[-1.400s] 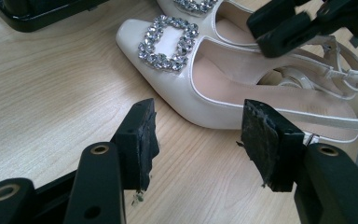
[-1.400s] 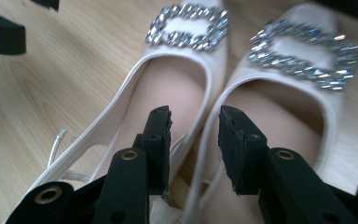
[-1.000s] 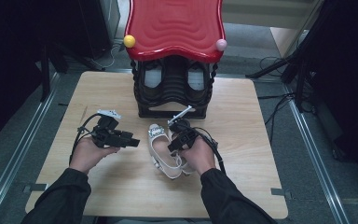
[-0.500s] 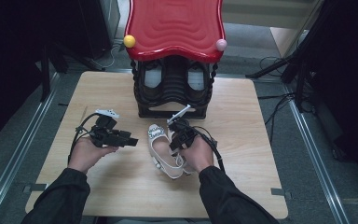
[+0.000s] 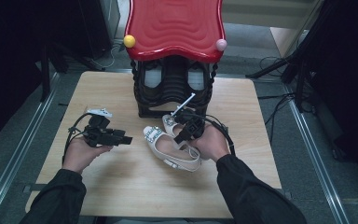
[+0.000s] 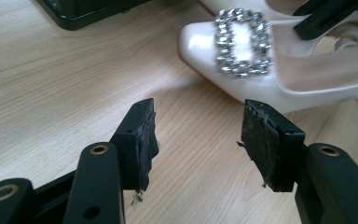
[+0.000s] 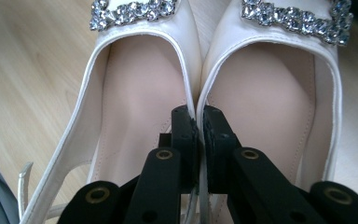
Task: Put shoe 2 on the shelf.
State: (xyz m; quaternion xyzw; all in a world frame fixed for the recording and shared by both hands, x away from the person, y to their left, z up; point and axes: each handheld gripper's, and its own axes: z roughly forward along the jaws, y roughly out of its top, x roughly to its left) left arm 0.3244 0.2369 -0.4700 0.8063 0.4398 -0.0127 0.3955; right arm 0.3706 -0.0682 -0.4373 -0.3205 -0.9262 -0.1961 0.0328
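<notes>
On the table point(image 5: 121, 196) I see my left gripper point(image 6: 198, 140) gaping over bare wood beside the left shoe point(image 5: 170, 150), while my right gripper point(image 7: 199, 122), jaws just closed, pinches both shoes' touching inner walls, right shoe point(image 7: 279, 93) alongside.

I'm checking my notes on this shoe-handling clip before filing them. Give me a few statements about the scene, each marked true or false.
1. The right gripper is clamped on the touching inner edges of the two white shoes. True; its jaws have just been closing.
2. The left gripper holds a shoe. False: its jaws stand open over bare table, with nothing between them.
3. Both shoes carry a sparkling buckle at the toe. True.
4. The shoes already sit inside the black rack. False: they are on the table side of it, in front of the rack.
5. The rack's top is blue. False: it is red.
</notes>
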